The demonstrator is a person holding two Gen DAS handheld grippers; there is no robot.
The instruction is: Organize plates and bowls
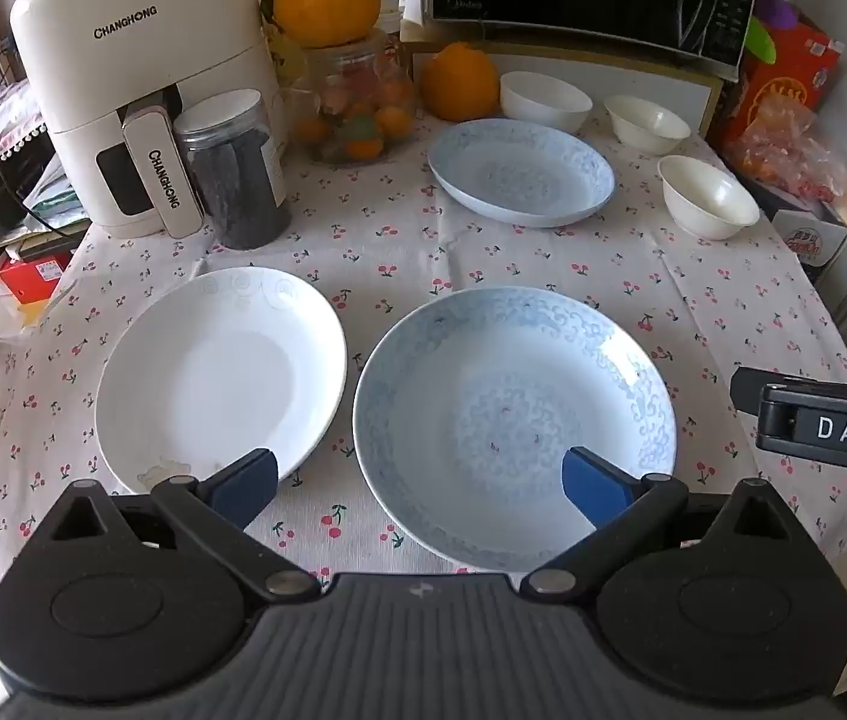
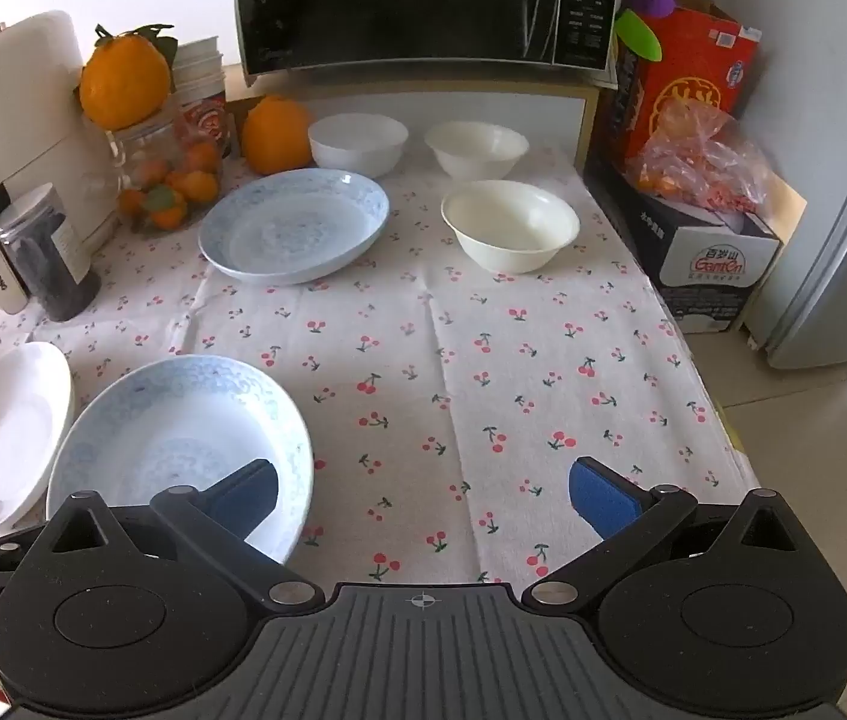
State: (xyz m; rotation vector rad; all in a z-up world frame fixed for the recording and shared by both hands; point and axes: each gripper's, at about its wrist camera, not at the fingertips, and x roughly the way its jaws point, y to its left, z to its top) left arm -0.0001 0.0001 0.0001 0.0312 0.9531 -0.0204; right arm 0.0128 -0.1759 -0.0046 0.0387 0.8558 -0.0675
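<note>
Through the left wrist camera, the left gripper (image 1: 417,480) hangs above the near edge of the worktop (image 1: 483,264) with its fingers spread wide and nothing between them. The white plate (image 1: 219,372) lies just ahead under its left finger, and the near blue plate (image 1: 513,414) under its right finger; the two plates sit just beside each other without overlapping. Farther ahead and to the right lies the far blue plate (image 1: 519,171), with three white bowls (image 1: 705,195) scattered beyond and beside it. The step in hand looks like a first pick of a plate for stacking. A good grip would take one rim only, so the gripper should shift squarely over one plate, tilt a finger under the raised lip and close gently, since glazed rims slip.

Through the right wrist camera, the right gripper (image 2: 423,498) is likewise spread and empty, hovering over bare cloth. The near blue plate (image 2: 183,444) lies under its left finger, the white plate (image 2: 3,426) farther left. The nearest bowl (image 2: 510,225) stands well ahead. This gripper suits nesting the bowls, pinching each one's wall from above.
</note>
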